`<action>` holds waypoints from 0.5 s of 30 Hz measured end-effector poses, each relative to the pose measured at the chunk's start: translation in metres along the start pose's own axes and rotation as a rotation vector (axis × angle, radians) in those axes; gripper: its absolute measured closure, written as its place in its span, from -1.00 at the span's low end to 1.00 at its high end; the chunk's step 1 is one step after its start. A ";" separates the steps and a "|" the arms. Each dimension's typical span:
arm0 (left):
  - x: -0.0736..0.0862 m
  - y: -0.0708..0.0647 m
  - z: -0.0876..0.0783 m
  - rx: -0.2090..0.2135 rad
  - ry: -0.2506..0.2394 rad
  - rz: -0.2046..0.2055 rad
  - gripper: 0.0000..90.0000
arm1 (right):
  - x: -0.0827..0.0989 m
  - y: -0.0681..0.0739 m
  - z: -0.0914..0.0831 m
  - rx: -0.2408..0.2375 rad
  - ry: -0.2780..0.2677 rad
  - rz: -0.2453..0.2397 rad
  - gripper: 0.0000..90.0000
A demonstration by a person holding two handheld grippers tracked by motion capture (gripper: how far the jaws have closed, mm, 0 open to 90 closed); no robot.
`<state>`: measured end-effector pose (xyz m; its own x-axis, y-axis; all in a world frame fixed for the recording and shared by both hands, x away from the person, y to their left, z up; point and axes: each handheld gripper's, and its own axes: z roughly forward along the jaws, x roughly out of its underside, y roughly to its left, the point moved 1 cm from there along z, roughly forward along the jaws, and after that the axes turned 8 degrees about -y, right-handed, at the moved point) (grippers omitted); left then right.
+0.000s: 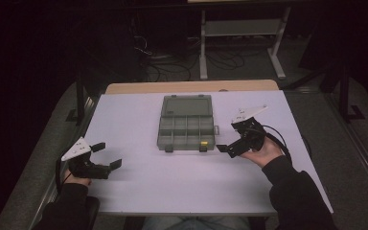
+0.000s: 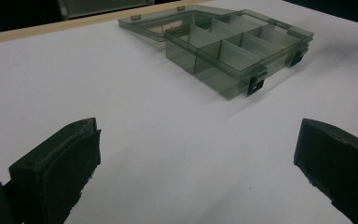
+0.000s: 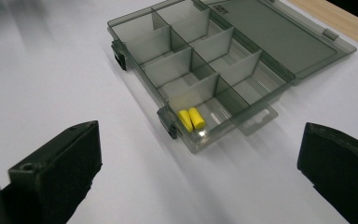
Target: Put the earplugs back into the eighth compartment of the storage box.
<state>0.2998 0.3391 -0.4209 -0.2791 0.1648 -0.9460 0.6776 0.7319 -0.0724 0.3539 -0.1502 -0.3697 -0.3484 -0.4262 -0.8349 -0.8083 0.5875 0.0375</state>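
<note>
High view: a compartment box [image 1: 186, 123] of smoky clear plastic is found near the middle of the white desk [image 1: 139, 187], its lid [image 1: 187, 105] folded flat away from the person, so that every compartment is left open to access from above. The right claw [image 1: 234, 137] is held just beside the box's right front corner, jaws spread wide and nothing between them; this position is judged to suit a reach into the nearest corner compartment. The left claw [image 1: 106, 155] is kept well apart from the box, low at the left of the desk, also wide and empty, apparently held in reserve.

Left gripper view: the box [image 2: 235, 56] is seen ahead and to the right of the jaws, with bare desk between. The jaws stand far apart and nothing is gripped.

Right gripper view: two yellow pieces [image 3: 190, 118] are noted side by side in the box's near corner compartment, next to a front latch [image 3: 168, 122]. They lie ahead of the wide jaws, roughly centred between them, near but not touched. The remaining compartments appear empty.
</note>
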 end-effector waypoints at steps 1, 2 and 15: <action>0.000 0.000 0.000 0.000 0.000 -0.001 -1.00 | 0.002 -0.001 -0.002 0.002 -0.003 0.009 -1.00; 0.000 0.000 0.000 -0.001 -0.001 -0.001 -1.00 | 0.004 -0.002 -0.003 0.005 -0.007 0.013 -1.00; 0.000 0.000 0.000 0.000 -0.002 0.000 -1.00 | 0.032 -0.011 -0.023 0.024 -0.044 0.073 -1.00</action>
<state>0.2998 0.3386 -0.4208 -0.2777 0.1630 -0.9467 0.6775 0.7319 -0.0727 0.3404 -0.1861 -0.3840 -0.3846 -0.3511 -0.8537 -0.7696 0.6326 0.0865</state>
